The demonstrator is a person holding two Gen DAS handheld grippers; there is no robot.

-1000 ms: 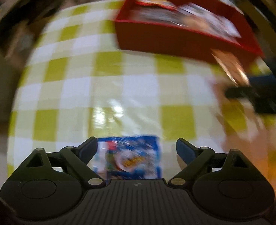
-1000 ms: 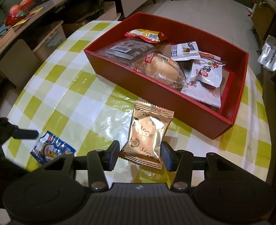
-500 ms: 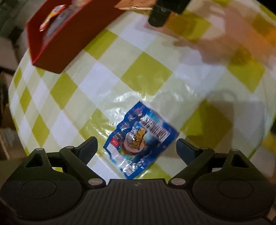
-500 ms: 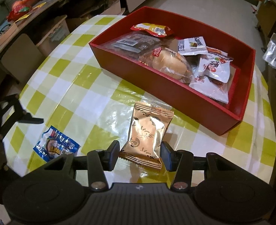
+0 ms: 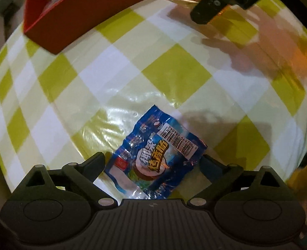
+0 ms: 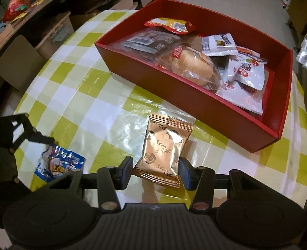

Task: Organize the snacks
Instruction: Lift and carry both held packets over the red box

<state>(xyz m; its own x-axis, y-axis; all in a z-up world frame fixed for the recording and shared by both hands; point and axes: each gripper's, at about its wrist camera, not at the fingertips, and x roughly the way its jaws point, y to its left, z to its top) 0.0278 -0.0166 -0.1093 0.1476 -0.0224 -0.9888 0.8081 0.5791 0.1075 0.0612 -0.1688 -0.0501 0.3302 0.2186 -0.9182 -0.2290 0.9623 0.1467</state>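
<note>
Inside, red box [image 6: 197,95] holds wrapped snacks (bun [image 6: 193,66] included), both hand-held grippers released, straddling packets

Warm, dim indoor light falls from overhead, and white glare streaks my glossy checked worktop [image 6: 103,129] near the copper packet [image 6: 164,150]. The fisheye bends every edge. The left wrist view is softly blurred, with dark vignetted corners.

The table [image 6: 95,104] has a cloth with yellow-green and white checks. The box [image 6: 174,91] is red. One snack packet [image 5: 155,158] is blue with yellow letters and a white barcode label. The other packet [image 6: 164,148] is copper-gold with dark marks. Both tools are black.
</note>
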